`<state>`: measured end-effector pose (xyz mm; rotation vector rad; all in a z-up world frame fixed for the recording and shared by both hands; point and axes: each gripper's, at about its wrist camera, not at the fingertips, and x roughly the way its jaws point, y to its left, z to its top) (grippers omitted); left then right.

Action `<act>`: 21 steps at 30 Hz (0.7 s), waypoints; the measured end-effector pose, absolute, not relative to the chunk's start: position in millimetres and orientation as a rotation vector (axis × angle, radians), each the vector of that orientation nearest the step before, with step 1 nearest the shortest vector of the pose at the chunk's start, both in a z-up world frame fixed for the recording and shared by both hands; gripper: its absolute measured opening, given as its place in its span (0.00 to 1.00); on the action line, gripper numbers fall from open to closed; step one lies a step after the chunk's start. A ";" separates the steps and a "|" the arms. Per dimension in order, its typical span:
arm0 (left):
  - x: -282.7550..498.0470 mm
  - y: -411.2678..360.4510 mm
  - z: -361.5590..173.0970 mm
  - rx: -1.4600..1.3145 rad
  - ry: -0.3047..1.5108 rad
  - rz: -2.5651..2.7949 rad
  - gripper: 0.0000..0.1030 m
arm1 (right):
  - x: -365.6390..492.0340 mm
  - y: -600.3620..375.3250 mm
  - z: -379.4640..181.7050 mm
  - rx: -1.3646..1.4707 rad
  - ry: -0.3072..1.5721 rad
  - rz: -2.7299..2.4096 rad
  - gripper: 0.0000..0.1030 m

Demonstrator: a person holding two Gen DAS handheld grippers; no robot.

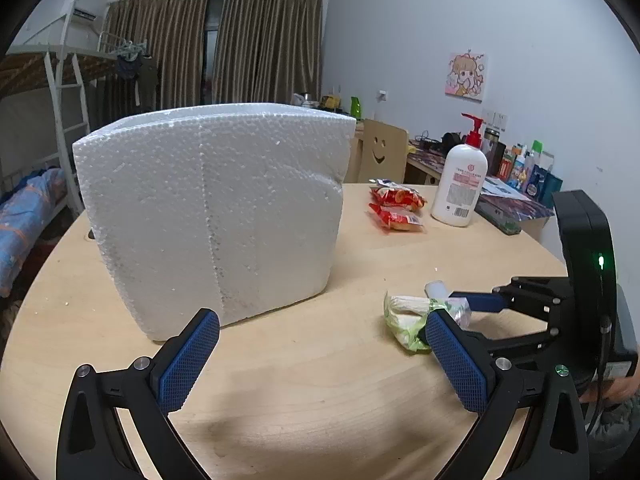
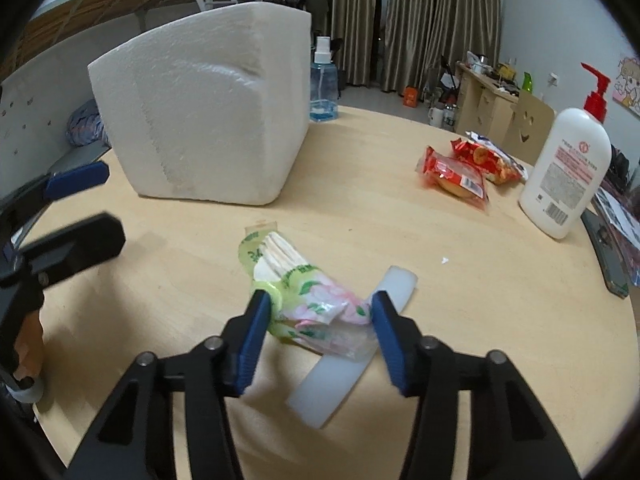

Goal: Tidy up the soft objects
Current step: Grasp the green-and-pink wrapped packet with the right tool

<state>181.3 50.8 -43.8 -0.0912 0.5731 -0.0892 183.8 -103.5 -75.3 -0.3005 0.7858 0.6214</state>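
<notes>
Round wooden table (image 2: 360,216) carries everything; largest item on it is the white foam box (image 2: 208,112), standing upright toward the far-left side, a blue-tinted spray bottle (image 2: 323,84) just behind its right corner in the right wrist view.

White lotion bottle (image 2: 568,172) with red pump stands at the table's right edge; two red snack packets (image 2: 460,178) lie side by side just left of it, well apart from the foam box.

Left gripper (image 1: 316,360): jaws spread wide, nothing between them; it hovers over bare table in front of the foam box, pointing at the box's near face.

Right gripper (image 2: 318,328): jaws partly closed around the tissue pack (image 2: 308,300), a soft green-and-pink wrapped pack with the open end showing white tissue; blue pads sit right at the pack's crumpled near end on both sides, wrapper looks squeezed between them, so it reads as pinching the pack; pack lies on the table near the front edge, right of the foam box.

White flat strip (image 2: 352,360) lies on the table under the pack's near end, running diagonally between the right gripper's fingers; small white crumb sits on the table just beyond it.
</notes>
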 end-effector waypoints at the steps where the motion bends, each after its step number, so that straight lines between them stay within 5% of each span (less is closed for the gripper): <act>1: 180.9 51.3 -43.3 -0.094 0.570 -0.088 1.00 | 181.4 -102.0 -76.0 -0.317 0.780 0.619 0.51; 5: 179.9 53.1 -41.9 -0.105 0.561 -0.085 1.00 | 176.2 -102.6 -72.5 -0.317 0.765 0.621 0.42; 21: 181.4 7.8 -45.6 -0.095 0.607 -0.179 1.00 | 147.5 -185.6 -35.5 -0.098 0.649 0.542 0.42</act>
